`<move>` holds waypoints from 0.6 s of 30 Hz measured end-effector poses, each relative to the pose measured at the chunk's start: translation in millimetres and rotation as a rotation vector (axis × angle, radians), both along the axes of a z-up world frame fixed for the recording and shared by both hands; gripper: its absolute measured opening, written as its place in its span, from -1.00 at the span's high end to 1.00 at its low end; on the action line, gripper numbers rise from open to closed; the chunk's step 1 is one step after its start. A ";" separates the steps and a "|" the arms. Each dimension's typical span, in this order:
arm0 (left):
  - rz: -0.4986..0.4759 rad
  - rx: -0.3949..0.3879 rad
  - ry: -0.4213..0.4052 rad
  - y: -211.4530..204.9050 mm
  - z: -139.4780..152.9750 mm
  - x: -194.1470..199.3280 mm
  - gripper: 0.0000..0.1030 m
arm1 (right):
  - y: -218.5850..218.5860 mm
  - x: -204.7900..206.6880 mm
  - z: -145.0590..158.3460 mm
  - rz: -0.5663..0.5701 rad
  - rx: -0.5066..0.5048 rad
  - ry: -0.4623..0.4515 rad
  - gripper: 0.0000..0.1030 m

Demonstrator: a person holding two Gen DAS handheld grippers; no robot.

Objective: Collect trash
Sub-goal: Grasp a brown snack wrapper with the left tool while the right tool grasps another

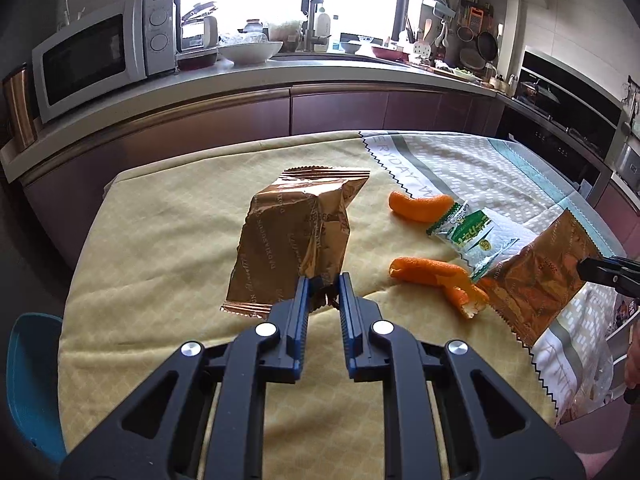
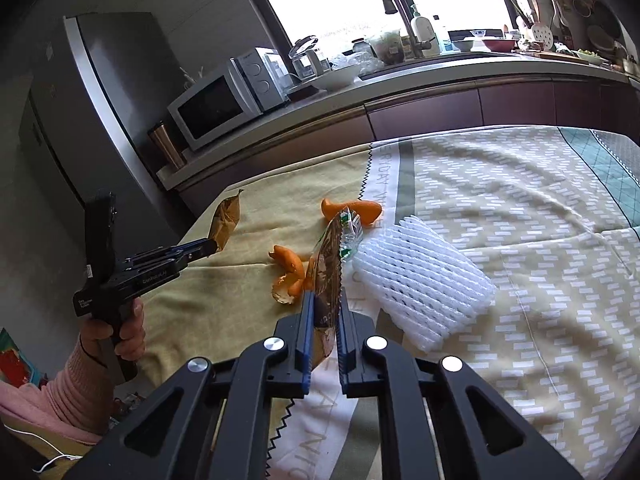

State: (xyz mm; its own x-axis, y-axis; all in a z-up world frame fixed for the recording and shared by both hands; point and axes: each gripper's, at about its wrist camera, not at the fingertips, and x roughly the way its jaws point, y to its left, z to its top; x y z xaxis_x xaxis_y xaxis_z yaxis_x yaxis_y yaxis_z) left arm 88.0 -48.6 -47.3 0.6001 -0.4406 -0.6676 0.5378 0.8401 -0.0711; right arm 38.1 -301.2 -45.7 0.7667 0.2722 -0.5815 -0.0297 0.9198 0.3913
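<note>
A gold foil wrapper (image 1: pixel 296 240) is pinched at its lower corner by the narrow fingers of the left gripper (image 1: pixel 325 285), near the tabletop's (image 1: pixel 160 256) left edge. Orange peels (image 1: pixel 436 280) are seen mid-tabletop. A second gold wrapper (image 2: pixel 329 268) is clamped by the right gripper (image 2: pixel 325 300), lifted beside white foam netting (image 2: pixel 424 280).

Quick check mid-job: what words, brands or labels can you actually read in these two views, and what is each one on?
"Galanz": white microwave, door top.
"ERYDAY": patterned tablecloth, cut off at zigzag border.
"CenRobot.AI", roughly: side of left tongs.
Gold foil wrapper: print too distorted.
Green-and-clear plastic packet: too blurred.
</note>
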 end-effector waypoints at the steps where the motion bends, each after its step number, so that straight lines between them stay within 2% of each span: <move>1: 0.004 -0.003 0.000 3.1 0.6 -2.4 0.71 | 1.7 -0.3 1.5 0.005 -0.001 -0.005 0.87; 11: 0.028 -0.026 0.017 35.5 4.9 -22.7 0.71 | 14.8 -1.4 23.3 0.065 0.054 -0.086 0.90; 18: 0.059 -0.043 0.029 56.5 4.1 -33.4 0.71 | 36.3 19.4 28.2 0.140 0.107 -0.113 0.90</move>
